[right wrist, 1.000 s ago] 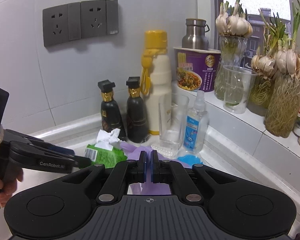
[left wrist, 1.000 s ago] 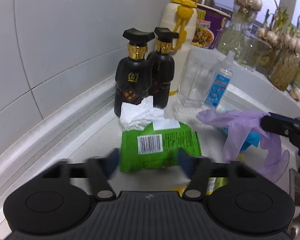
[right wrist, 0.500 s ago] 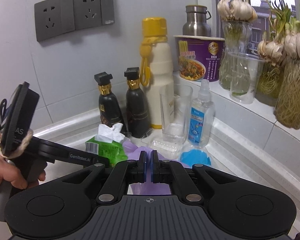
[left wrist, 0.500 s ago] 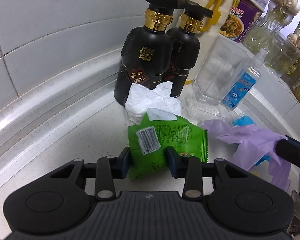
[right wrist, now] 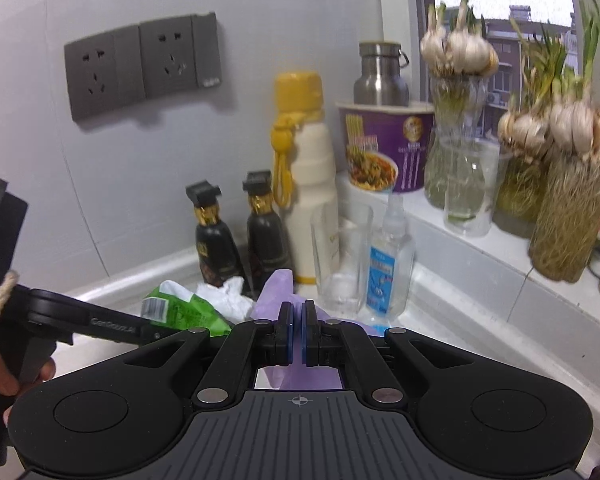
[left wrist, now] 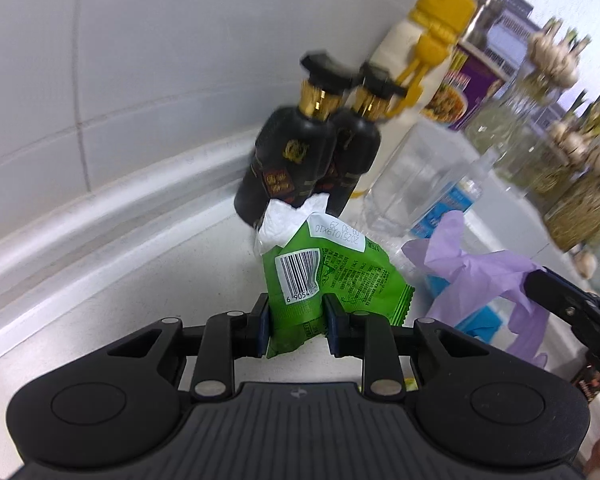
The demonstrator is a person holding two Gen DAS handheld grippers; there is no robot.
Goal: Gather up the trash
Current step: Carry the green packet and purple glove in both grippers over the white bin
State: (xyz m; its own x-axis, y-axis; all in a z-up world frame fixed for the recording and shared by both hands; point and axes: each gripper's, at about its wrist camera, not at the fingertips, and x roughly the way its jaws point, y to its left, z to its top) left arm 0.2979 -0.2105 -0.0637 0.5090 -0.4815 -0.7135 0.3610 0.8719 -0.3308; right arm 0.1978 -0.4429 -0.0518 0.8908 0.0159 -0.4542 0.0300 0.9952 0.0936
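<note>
1. Pinching the lower edge of the crumpled green snack wrapper with a barcode (left wrist: 320, 276), the left claw (left wrist: 296, 326) has its jaws closing, both pads pressed against the packet, which stands up from the white bench (left wrist: 112, 300).
2. The right claw (right wrist: 298, 334) has its blue pads almost together, clamped on a thin lilac disposable glove (right wrist: 276, 288) that drapes away from the pads on both sides.
3. A crumpled white tissue (left wrist: 286, 216) lies just behind the wrapper, touching it, at the foot of two black bottles with gold collars (left wrist: 296, 160).
4. Right of the bottles stand a cream flask with a yellow lid (right wrist: 308, 184), a clear drinking glass (right wrist: 340, 256) and a small clear spray bottle with a blue label (right wrist: 388, 268).
5. On the far sill sit a purple noodle cup (right wrist: 384, 148), a steel flask (right wrist: 380, 72) and jars of sprouting garlic (right wrist: 456, 120).
6. A hand (right wrist: 4, 376) at the left edge grips the left claw's handle.
</note>
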